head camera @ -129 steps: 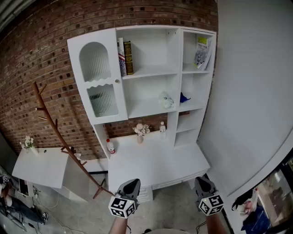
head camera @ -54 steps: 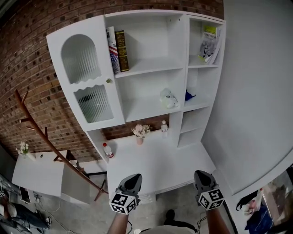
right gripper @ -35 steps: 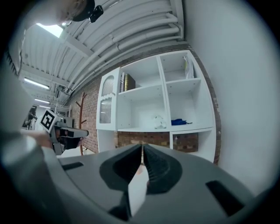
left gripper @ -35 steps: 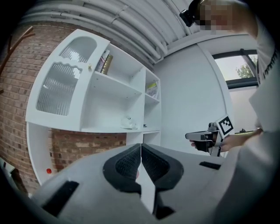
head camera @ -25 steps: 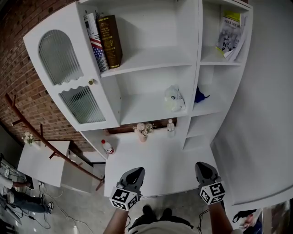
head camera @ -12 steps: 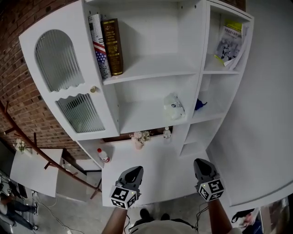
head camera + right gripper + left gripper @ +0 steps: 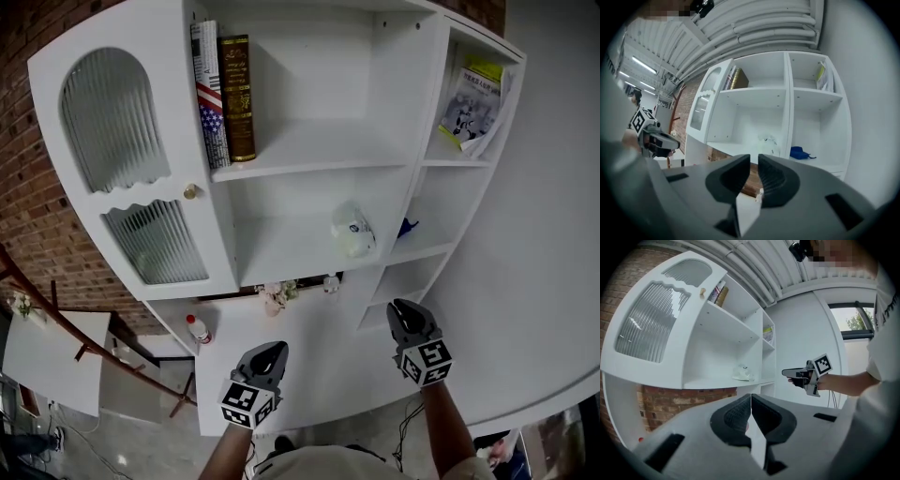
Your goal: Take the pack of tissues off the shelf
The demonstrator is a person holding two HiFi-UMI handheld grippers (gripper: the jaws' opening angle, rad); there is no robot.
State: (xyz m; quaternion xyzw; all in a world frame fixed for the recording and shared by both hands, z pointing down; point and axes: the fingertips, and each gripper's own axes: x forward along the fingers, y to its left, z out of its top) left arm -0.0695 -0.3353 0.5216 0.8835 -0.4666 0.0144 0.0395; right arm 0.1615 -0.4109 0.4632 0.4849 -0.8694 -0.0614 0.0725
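The pack of tissues, pale and crinkly, lies at the right end of the white shelf unit's middle shelf. It also shows in the left gripper view as the tissue pack and in the right gripper view as the tissue pack. My right gripper is raised over the desk, below and slightly right of the pack, shut and empty. My left gripper hangs lower over the desk's front, also shut with nothing in it. Both are well short of the shelf.
Two books stand on the top shelf and a magazine leans in the top right cubby. A blue thing lies right of the pack. The desk carries a flower vase, a small bottle and a red-capped bottle. A ribbed-glass door is at left.
The shelf unit has come closer and fills more of the head view. My right gripper has risen towards the shelf, while the left has stayed low.
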